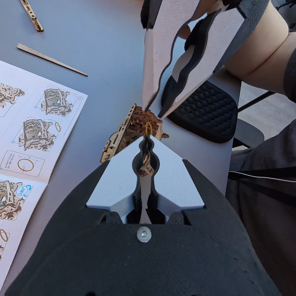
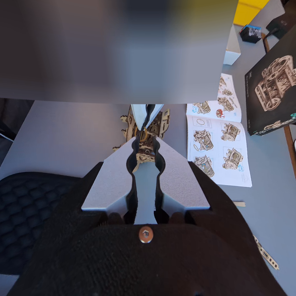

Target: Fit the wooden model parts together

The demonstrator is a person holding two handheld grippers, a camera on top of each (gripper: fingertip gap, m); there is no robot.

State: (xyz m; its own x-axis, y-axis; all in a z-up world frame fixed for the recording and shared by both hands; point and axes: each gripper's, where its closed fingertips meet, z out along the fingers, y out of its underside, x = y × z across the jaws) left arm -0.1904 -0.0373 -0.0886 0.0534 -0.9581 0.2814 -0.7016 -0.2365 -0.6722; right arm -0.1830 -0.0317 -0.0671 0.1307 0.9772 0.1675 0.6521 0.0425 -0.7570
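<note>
A small wooden model [image 1: 128, 129] with gears stands tilted on the grey table; it also shows in the right wrist view [image 2: 161, 125]. My left gripper [image 1: 148, 136] is shut on a yellow rubber band [image 1: 149, 127] that loops up into the model. In the right wrist view the left gripper [image 2: 143, 129] comes down from above with the band [image 2: 145, 136] at its tip. My right gripper [image 2: 145, 139] is open, its fingertips on either side of the band, close over the model. In the left wrist view the right gripper [image 1: 153, 113] reaches down onto the model's top edge.
An open instruction booklet [image 1: 40, 128] lies left of the model, also in the right wrist view [image 2: 216, 144]. A pointed wooden stick [image 1: 51, 59] and a perforated wooden strip [image 1: 32, 16] lie beyond. A black padded mat [image 1: 205, 112] sits by the table edge. The kit's black box [image 2: 272, 96] stands far right. The grippers are tip to tip, or close to it. Both grippers' tips are roughly 20 cm from the pointed wooden stick [image 1: 51, 59].
</note>
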